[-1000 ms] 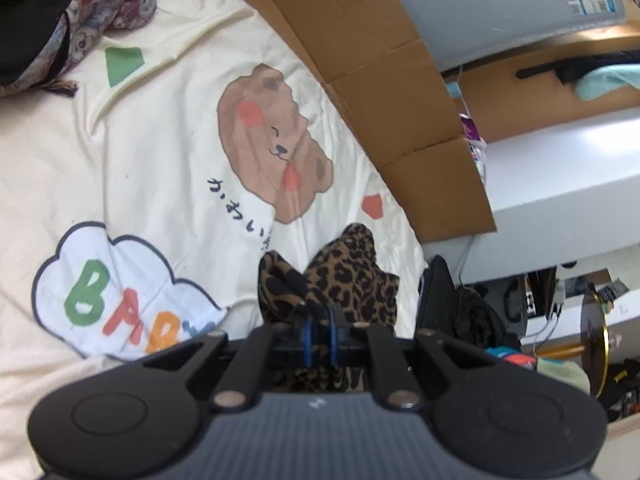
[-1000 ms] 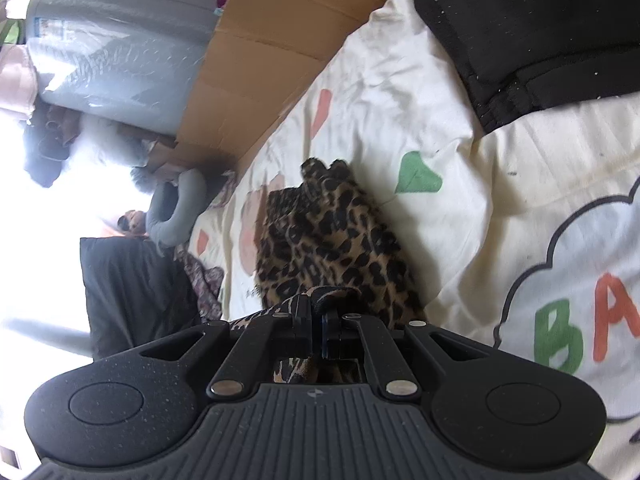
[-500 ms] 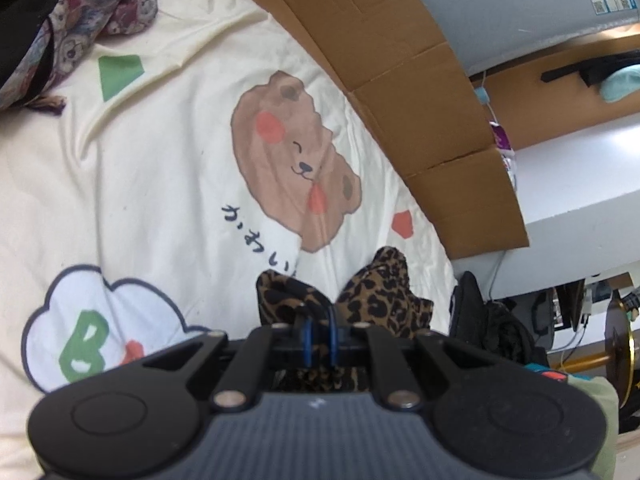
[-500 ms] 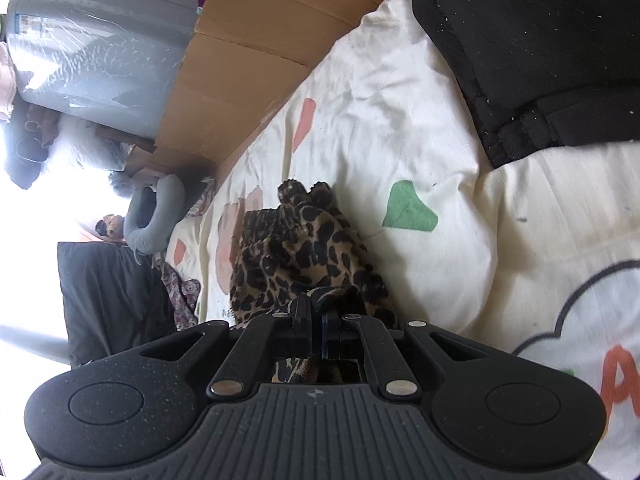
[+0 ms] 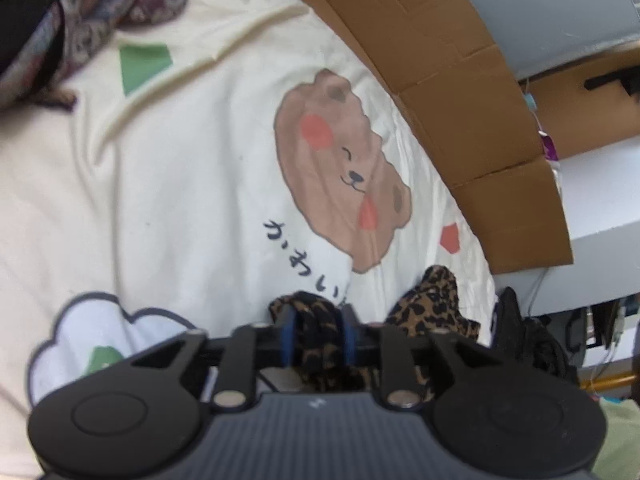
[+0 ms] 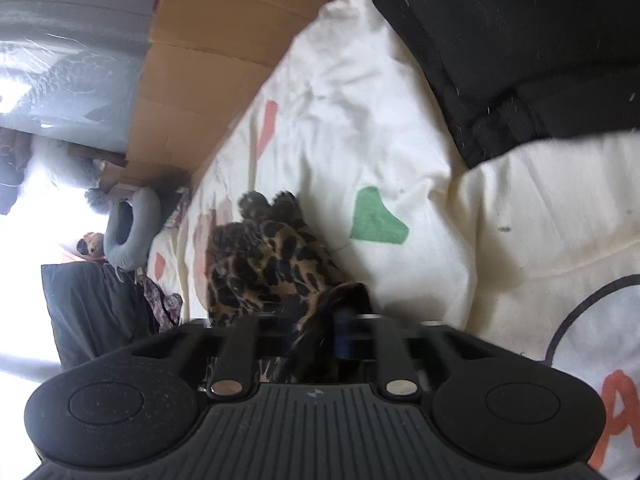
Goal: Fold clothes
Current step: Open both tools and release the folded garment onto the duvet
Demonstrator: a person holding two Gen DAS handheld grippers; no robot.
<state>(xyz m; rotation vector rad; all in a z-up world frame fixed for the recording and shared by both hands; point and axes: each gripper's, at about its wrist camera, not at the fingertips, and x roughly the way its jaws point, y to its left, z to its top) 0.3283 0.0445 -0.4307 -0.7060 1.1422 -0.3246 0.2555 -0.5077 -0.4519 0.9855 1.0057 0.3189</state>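
A leopard-print garment [image 5: 432,312] lies bunched on a cream bedsheet [image 5: 180,168] printed with a bear and coloured shapes. My left gripper [image 5: 317,334] has its jaws a little apart, with a fold of the leopard cloth between the blue-edged fingers. In the right wrist view the same garment [image 6: 272,256] bunches just ahead of my right gripper [image 6: 320,332], whose jaws have parted with a fold of cloth still lying between them.
A cardboard sheet [image 5: 460,92] lines the far side of the bed. A black garment [image 6: 520,48] and a patterned floral cloth [image 5: 100,20] lie on the sheet. Beyond the bed edge stand a white surface [image 5: 592,248] and dark clutter [image 5: 532,344].
Both grippers moved forward over the sheet with the leopard garment. Their jaws, shut tight before, have now parted slightly around the cloth.
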